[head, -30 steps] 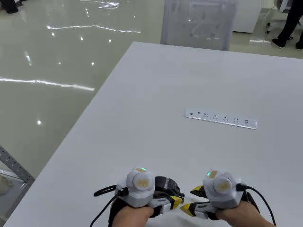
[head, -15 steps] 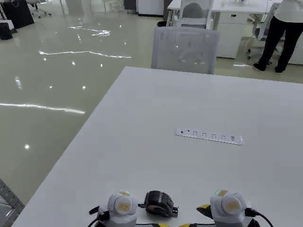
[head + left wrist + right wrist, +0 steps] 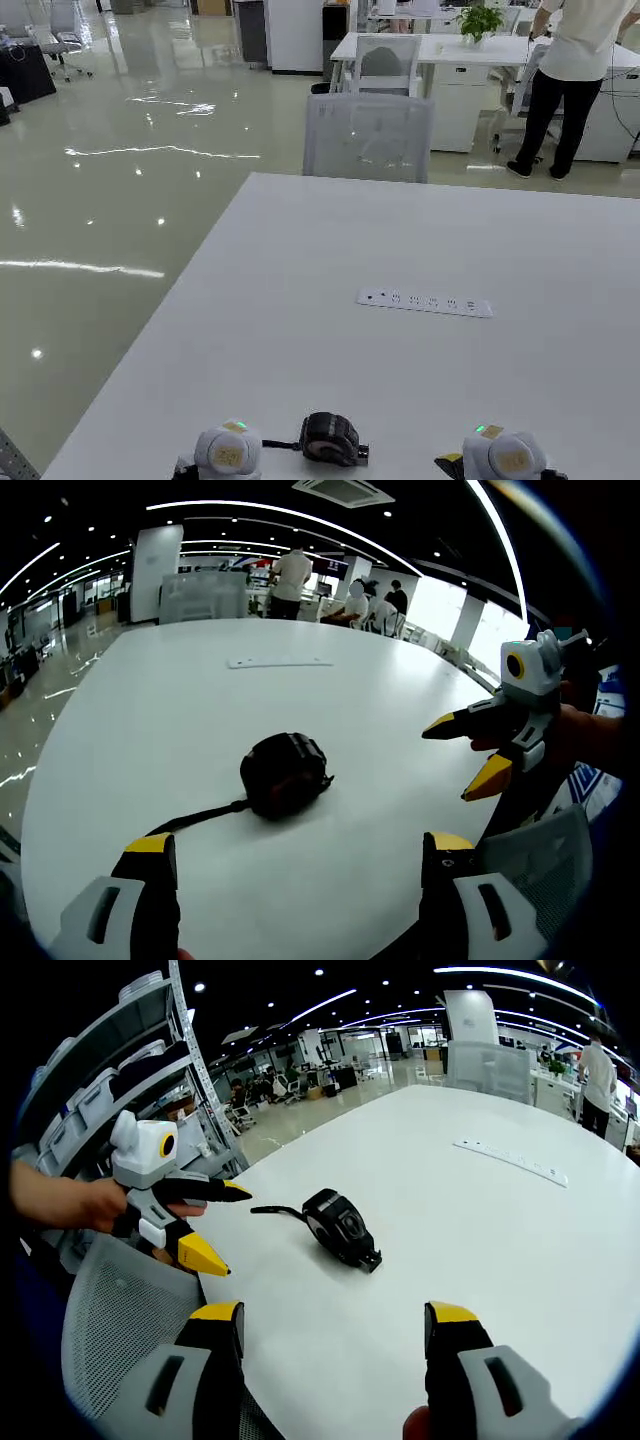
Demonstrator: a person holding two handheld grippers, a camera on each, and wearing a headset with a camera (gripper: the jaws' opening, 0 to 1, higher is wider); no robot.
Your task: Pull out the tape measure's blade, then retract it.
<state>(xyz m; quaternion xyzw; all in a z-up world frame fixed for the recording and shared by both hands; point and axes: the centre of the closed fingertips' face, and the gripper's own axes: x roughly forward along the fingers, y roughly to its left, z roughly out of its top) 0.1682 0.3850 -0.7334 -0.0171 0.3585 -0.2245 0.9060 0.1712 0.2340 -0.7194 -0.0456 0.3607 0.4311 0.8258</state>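
Tape measure, black and round-cased with a black strap, lies well nearer than the white plastic power strip, between the left gripper and right gripper, both spread wide and empty. Best, I judge, that the left clamps the case squarely while the right pinches the blade's end tab. The right gripper view presents that tab end toward its jaws; the left gripper view gives the case's back and strap.
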